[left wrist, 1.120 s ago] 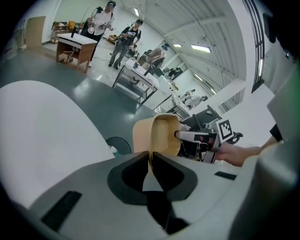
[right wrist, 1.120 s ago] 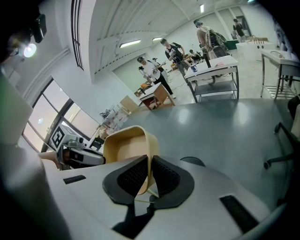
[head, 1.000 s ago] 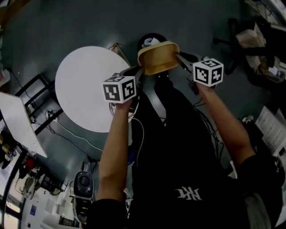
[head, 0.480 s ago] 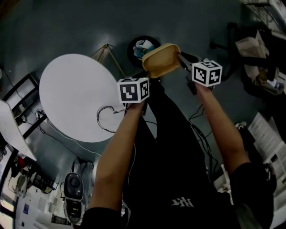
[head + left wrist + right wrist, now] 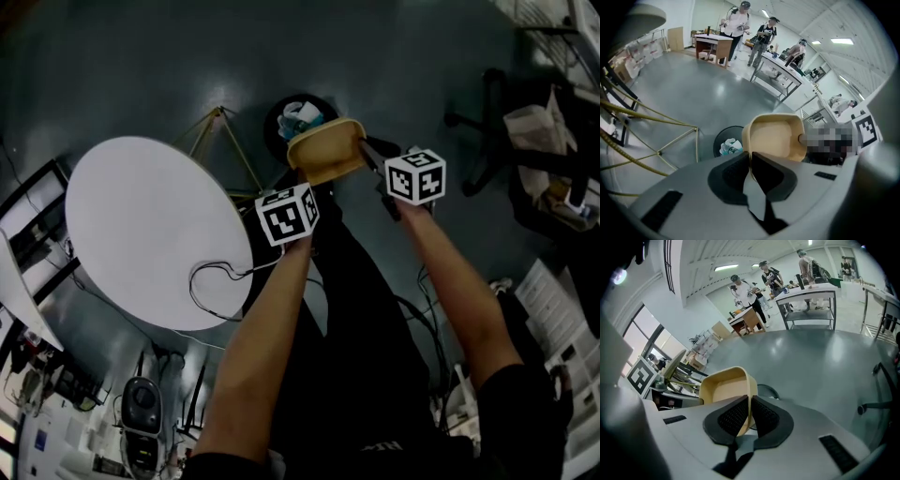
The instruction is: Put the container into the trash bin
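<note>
The left claw (image 5: 751, 161) and right claw (image 5: 750, 416) each pinch an end wall of the container (image 5: 326, 155), with their jaws closing on it. It hangs between them, long axis claw to claw. The bin (image 5: 298, 117) lies just beyond and below, nearer the left claw. The container is a tan, shallow, empty tub with rounded corners.
</note>
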### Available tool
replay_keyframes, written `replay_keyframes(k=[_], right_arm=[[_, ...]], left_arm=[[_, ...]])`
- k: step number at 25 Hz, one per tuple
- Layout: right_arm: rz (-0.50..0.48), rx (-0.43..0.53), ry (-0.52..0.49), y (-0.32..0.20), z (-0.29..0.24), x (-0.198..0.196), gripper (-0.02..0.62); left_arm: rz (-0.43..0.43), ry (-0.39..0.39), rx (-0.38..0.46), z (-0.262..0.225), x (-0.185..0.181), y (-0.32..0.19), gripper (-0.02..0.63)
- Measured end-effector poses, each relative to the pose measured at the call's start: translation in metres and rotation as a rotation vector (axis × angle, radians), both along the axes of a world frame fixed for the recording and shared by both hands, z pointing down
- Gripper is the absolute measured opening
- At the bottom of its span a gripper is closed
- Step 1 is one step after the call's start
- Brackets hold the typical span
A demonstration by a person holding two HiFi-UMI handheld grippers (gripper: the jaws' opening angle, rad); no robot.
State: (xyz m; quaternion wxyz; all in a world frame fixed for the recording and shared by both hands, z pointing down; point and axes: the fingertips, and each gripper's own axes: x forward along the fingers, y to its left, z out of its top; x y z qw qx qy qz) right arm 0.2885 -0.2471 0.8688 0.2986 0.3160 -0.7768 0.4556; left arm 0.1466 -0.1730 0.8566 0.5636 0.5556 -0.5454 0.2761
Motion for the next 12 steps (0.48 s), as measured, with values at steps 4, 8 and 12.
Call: replay_keyframes(k=[4, 8, 12], right_arm=[[-0.008, -0.032, 0.016, 0.01, 0.03, -0.004, 0.052], [-0.034, -0.045, 0.064, 0.019, 0.058, -0.006, 0.052], [-0.018, -0.068, 0.092, 0.029, 0.085, -0.01, 0.051]], left_arm=[[-0.031, -0.067, 0.014, 0.024, -0.008, 0.0, 0.025], [-0.035, -0.101, 0.013, 0.051, -0.012, 0.004, 0.025], [-0.065, -0.118, -0.012, 0.075, -0.016, 0.013, 0.025]])
